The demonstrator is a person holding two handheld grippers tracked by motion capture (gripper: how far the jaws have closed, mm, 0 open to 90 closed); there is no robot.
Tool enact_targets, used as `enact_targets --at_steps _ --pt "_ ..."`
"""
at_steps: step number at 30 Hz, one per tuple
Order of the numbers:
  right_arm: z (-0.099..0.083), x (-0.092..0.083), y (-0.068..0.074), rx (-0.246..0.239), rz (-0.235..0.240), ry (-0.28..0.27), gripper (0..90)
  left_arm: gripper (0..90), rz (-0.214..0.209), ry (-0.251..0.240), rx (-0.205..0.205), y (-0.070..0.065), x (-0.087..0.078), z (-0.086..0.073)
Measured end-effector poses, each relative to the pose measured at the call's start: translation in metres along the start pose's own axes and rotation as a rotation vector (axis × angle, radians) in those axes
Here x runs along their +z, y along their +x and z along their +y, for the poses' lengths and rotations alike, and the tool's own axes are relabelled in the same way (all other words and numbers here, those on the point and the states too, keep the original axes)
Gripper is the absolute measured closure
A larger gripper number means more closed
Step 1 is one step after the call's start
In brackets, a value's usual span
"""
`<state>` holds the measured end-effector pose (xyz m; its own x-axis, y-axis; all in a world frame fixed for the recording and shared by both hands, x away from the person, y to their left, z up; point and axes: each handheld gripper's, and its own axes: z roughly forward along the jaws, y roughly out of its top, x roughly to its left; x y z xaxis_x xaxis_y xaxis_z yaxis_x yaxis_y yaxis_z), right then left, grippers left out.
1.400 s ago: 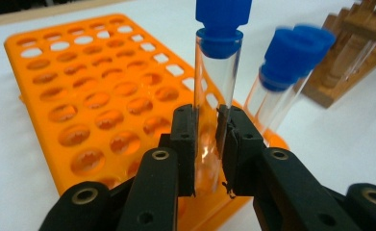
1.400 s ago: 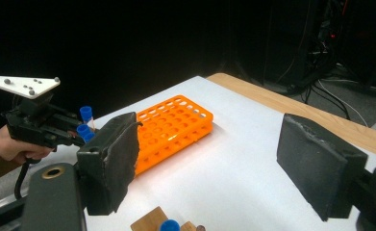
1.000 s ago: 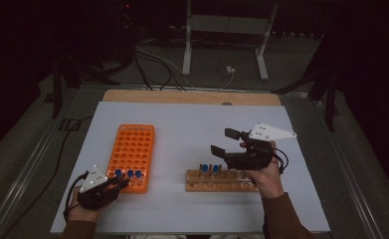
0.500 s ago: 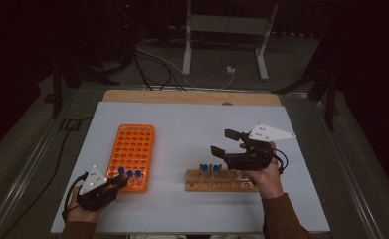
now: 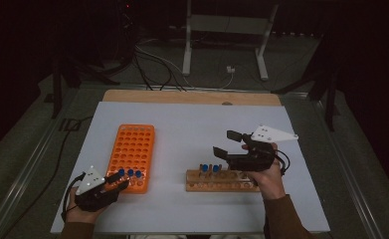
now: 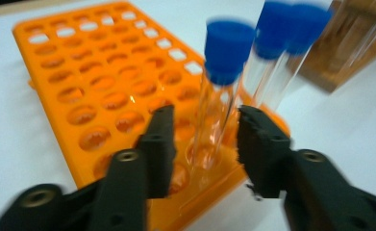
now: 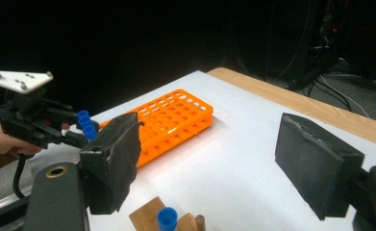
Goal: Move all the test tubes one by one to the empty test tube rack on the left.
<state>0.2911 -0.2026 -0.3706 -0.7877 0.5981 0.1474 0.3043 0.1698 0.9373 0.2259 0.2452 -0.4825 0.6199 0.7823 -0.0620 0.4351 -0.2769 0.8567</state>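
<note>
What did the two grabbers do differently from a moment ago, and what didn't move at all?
The left gripper has just been opening its jaws; a blue-capped tube stands between them in the orange rack, no longer squeezed. Neither hand shifted. The right gripper hangs open above the wooden rack, as before, and both racks and their tubes kept their places.

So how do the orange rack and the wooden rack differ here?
The orange rack is a wide plastic grid of many holes, while the wooden rack is a narrow block with far fewer. The orange rack lies lengthwise away from the person; the wooden rack lies crosswise. The left gripper is at the orange rack, the right gripper above the wooden rack. Both hold blue-capped tubes.
</note>
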Motion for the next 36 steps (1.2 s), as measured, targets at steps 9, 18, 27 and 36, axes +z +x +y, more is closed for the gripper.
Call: enact_targets --at_steps 9,18,27,36 --pt "-0.005 0.000 -0.003 0.008 -0.006 0.015 23.2 26.3 0.010 -0.067 -0.023 -0.005 -0.008 0.011" --pt "-0.018 0.000 -0.009 0.013 -0.024 0.049 22.9 12.0 0.014 -0.117 -0.030 -0.011 -0.014 0.031" --pt "-0.031 -0.001 -0.012 0.019 -0.021 0.090 24.4 1.3 -0.021 -0.128 -0.022 -0.019 -0.004 0.049" --pt "-0.049 0.001 -0.011 0.017 -0.008 0.148 34.9 1.0 -0.033 -0.138 -0.005 -0.026 0.001 0.054"
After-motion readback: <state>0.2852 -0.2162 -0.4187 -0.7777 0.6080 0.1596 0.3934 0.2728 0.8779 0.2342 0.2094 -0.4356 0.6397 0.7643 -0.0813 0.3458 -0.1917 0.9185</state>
